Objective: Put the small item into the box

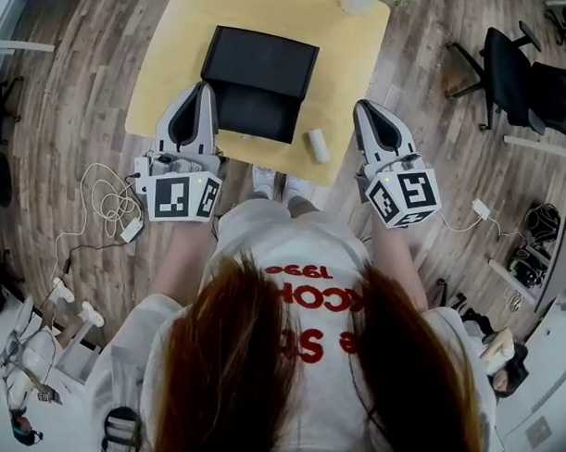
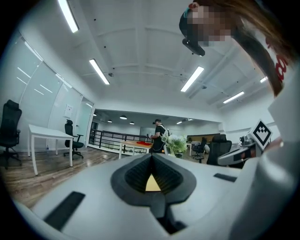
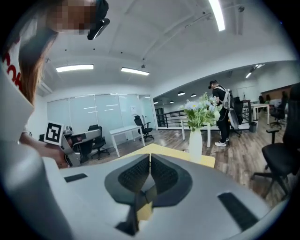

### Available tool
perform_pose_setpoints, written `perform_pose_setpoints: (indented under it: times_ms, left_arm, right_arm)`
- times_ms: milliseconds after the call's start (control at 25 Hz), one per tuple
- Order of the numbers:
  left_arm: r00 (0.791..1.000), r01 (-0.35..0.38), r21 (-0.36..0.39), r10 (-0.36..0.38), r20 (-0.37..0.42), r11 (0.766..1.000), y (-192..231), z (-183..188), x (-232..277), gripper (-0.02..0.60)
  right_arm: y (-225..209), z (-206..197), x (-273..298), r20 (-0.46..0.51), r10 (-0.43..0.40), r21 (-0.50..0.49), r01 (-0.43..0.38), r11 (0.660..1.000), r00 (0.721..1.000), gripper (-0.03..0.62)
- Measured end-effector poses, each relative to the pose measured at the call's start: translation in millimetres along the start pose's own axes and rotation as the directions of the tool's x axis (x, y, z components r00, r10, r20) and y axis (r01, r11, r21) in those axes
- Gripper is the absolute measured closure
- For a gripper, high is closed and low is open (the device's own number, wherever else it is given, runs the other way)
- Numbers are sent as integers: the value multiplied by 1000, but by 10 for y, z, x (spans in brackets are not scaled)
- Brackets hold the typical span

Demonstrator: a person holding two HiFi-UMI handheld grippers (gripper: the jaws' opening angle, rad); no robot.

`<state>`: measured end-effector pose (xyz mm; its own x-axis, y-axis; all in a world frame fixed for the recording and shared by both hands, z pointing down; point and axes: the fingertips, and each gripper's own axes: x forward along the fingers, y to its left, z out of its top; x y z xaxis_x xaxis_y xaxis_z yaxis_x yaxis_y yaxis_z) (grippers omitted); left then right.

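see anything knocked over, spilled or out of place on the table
Nothing spilled or damaged. The small white item lies near the front edge of the yellow table, beside the black box, not in it.

Person wearing a white T-shirt [image 1: 303, 266] with red lettering, long loose hair [image 1: 227, 361], white shoes [image 1: 280, 182]. The left hand-held gripper [image 1: 202, 86] and right hand-held gripper [image 1: 361, 106] each show a pale grey shell, black ribbed pads [image 2: 136, 174] and a cube [image 1: 180, 197] of black-and-white square markers.

Open office with wood-plank floor [image 1: 65, 89], black swivel chairs [image 1: 506, 69], ceiling strip lights [image 2: 99, 71] and glass partitions [image 3: 89, 112].
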<state>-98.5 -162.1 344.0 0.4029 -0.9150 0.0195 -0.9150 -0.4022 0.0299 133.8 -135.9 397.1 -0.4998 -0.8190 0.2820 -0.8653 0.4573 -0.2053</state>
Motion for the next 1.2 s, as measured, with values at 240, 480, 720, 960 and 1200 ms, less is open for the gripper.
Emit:
perform_pose_setpoints:
  times_ms: [240, 480, 720, 960, 1200]
  left_arm:
    - [998, 17, -9, -18, -57, 1000, 37, -200, -84, 575]
    - [994, 23, -12, -25, -103, 1000, 59, -357, -126, 575]
    - [990, 21, -20, -24, -142, 1000, 148, -479, -187, 575]
    - [985, 11, -17, -14, -171, 1000, 224, -562, -245, 575]
    - [983, 4, -12, -6, -184, 1000, 196, -593, -320, 575]
  right_arm:
    - [98, -625, 164, -130, -25, -1, 25, 1000, 991, 585]
    - [118, -1381, 302, -304, -29, 34, 42, 999, 952, 471]
    - [229, -1936, 387, -436, -18, 60, 48, 997, 900, 393]
    - [314, -2296, 438, -544, -47, -23, 41, 999, 838, 347]
    - [303, -2377, 404, -571, -80, -69, 50, 996, 817, 368]
